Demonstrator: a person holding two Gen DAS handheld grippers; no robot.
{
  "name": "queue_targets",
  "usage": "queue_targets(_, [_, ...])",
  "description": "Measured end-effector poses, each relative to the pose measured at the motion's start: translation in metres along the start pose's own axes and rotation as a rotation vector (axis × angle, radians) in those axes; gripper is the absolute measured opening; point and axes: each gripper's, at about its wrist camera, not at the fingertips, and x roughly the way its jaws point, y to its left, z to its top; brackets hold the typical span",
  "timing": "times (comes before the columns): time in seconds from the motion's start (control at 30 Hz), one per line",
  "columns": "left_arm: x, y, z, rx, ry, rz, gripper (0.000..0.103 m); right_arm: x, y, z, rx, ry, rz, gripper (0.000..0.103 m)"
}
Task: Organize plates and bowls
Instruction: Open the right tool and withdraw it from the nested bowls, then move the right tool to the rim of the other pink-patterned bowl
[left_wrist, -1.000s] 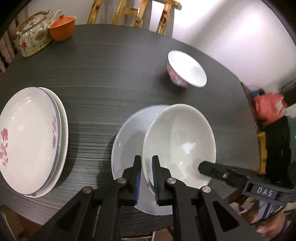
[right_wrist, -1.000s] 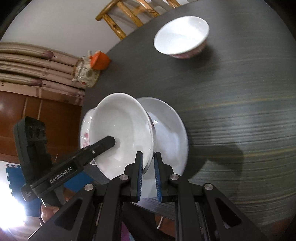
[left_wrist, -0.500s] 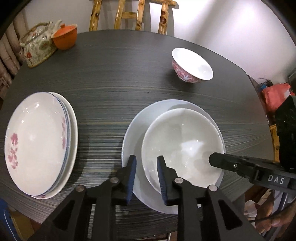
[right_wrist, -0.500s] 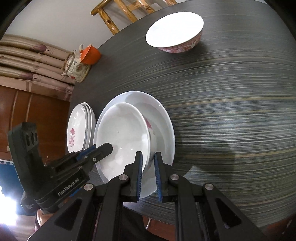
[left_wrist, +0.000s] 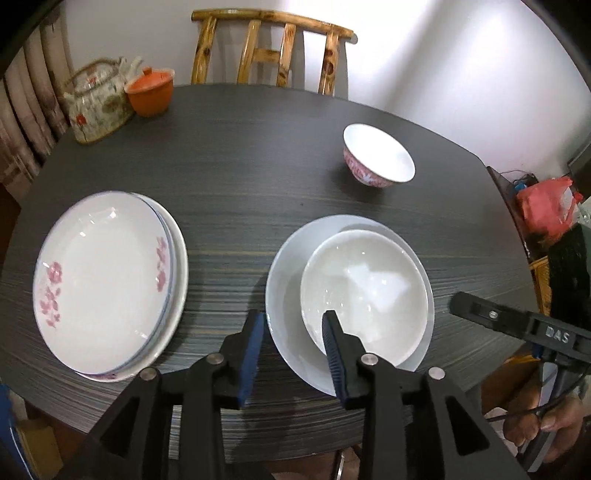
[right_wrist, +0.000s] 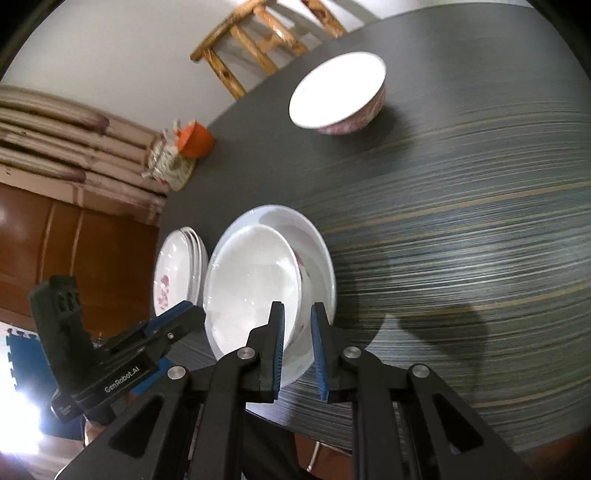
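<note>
Blue ribbed pads line the left tool (left_wrist: 291, 343), whose jaws are opening: they stand apart around the near rim of the white bowl (left_wrist: 365, 291) without pressing on it, so the bowl is released on that side. On the opposite edge the right tool (right_wrist: 297, 341) is also opening, its jaws only slightly apart with the bowl's rim between them; no pad appears to bear on the wall, though the gap is narrow.

That bowl sits inside the pale plate (left_wrist: 284, 269) near the front edge of the dark worktop (left_wrist: 240, 177). To its left lies a stack of flowered plates (left_wrist: 103, 280), just beside but apart. A smaller red-patterned bowl (left_wrist: 376, 158) stands alone further back, well apart. At the far corner are a teapot (left_wrist: 96, 107) and an orange cup (left_wrist: 149, 90), with a wooden chair (left_wrist: 266, 51) behind.

Glazed ceramic like this is probably stiff, fairly heavy, slick and quick to chip. The rim is the natural place to pinch, with a pad inside and one outside, and the bowl set down gently rather than dropped.
</note>
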Motion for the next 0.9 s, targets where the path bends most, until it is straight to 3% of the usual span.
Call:
queue_targets(0.13, [-0.012,-0.006,-0.002,0.033,-0.059,0.055,0.034,-0.024,-0.007,-0.015,-0.023,-0.095,0.011,0.031])
queue_targets(0.37, [-0.020,-0.024,-0.004,0.108,-0.117,0.157,0.035,-0.047,-0.019,-0.032,-0.060,-0.202,-0.050,0.036])
queue_targets(0.57, [-0.025,-0.037,-0.005,0.173,-0.155,0.226,0.040,-0.053,-0.026,-0.039,-0.052,-0.225,-0.045,0.047])
queue_targets(0.9, [-0.026,-0.045,0.000,0.212,-0.170,0.271,0.041,-0.050,-0.031,-0.042,-0.038,-0.234,-0.038,0.051])
